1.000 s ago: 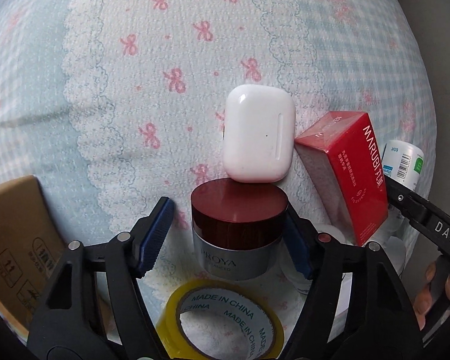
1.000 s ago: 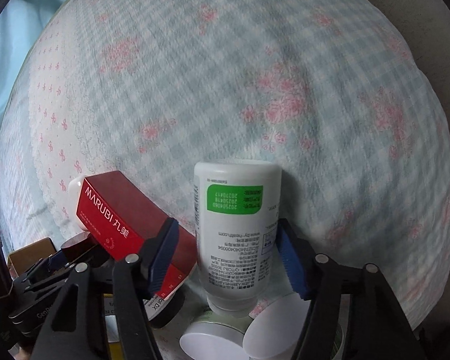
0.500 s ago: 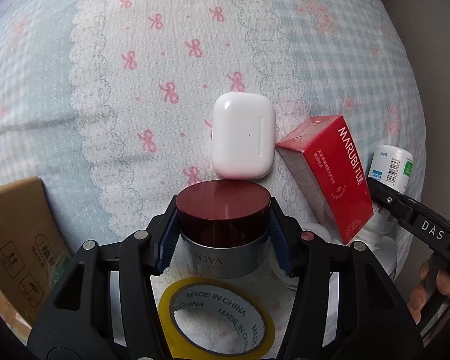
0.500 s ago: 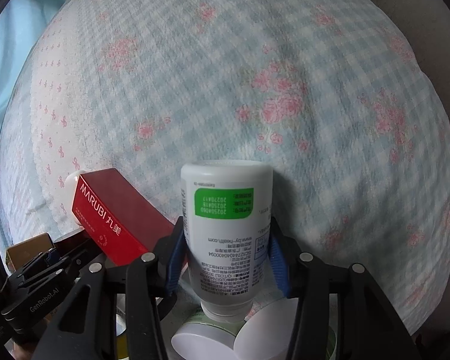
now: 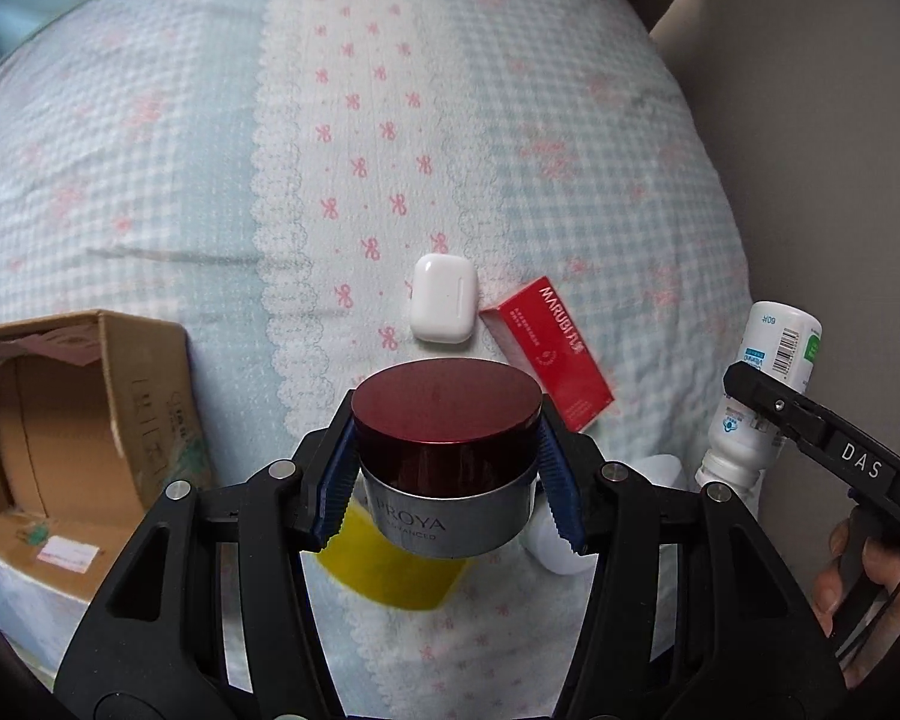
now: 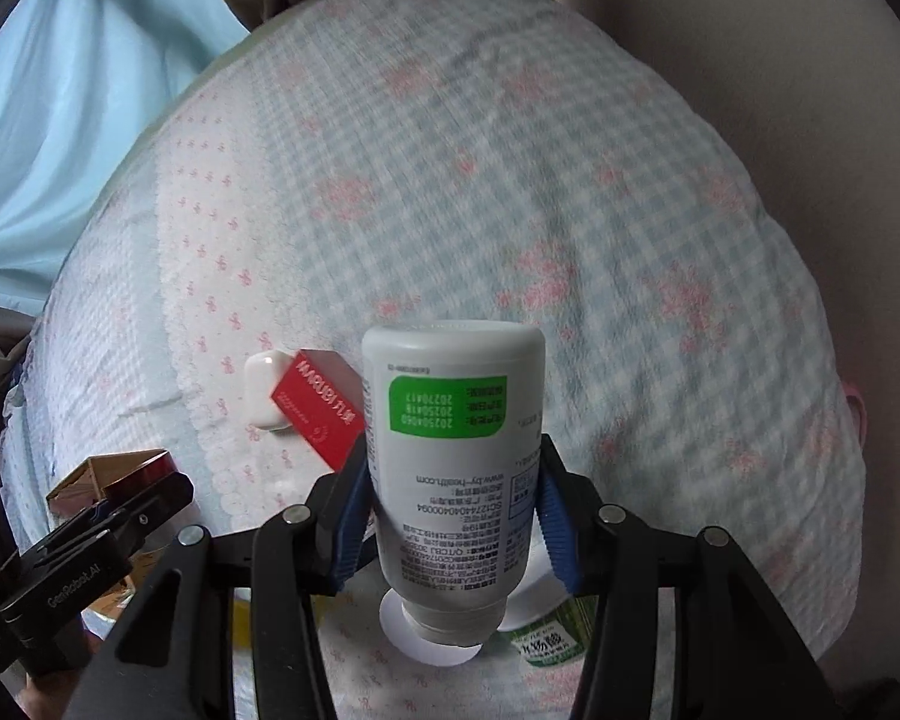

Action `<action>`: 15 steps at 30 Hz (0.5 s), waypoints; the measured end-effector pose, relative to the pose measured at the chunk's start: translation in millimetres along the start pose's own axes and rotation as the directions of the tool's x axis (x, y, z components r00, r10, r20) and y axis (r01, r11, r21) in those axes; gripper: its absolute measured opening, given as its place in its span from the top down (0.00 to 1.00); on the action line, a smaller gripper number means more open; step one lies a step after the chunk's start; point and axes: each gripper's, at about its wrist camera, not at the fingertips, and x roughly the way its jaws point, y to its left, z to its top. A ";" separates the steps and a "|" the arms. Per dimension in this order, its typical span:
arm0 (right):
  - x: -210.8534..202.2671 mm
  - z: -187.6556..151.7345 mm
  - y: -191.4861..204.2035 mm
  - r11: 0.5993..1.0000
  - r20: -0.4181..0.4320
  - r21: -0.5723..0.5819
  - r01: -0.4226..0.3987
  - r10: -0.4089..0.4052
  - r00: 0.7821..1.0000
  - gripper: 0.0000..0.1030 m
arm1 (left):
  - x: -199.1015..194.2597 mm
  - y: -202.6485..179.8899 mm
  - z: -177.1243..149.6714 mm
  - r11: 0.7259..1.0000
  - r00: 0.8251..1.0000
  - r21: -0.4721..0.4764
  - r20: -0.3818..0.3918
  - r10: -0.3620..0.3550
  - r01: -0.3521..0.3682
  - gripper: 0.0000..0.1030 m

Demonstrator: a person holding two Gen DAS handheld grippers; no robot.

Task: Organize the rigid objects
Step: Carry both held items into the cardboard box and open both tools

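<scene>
Both loads now ride higher off the bed (image 5: 150,138) than a second ago. Left gripper (image 5: 447,483): jaws clamped on PROYA cream jar (image 5: 447,462), above yellow tape roll (image 5: 390,570). Right gripper (image 6: 453,531): jaws clamped on white supplement bottle (image 6: 453,456), held cap-down. Earbud case (image 5: 443,307) and red MARUBI box (image 5: 549,354) lie touching on the bed.

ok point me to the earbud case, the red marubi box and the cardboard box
earbud case (image 5: 443,299), left wrist view, middle of its white lid face
red MARUBI box (image 5: 549,351), left wrist view, printed top face
cardboard box (image 5: 144,402), left wrist view, outer side wall
</scene>
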 end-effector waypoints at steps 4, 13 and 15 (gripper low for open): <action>-53.2 -9.3 22.0 0.997 0.057 -0.070 -0.029 0.033 0.998 0.55 | -58.4 4.7 -17.8 1.000 0.997 -0.028 0.081 -0.008 0.010 0.51; -131.6 -33.0 118.2 0.965 0.127 -0.233 -0.119 0.152 0.980 0.55 | -186.2 58.3 -51.3 0.994 0.974 -0.111 0.224 0.016 0.010 0.51; -143.1 -44.8 141.7 0.956 0.130 -0.262 -0.131 0.169 0.977 0.55 | -204.3 79.2 -57.7 0.992 0.970 -0.122 0.241 0.017 0.013 0.51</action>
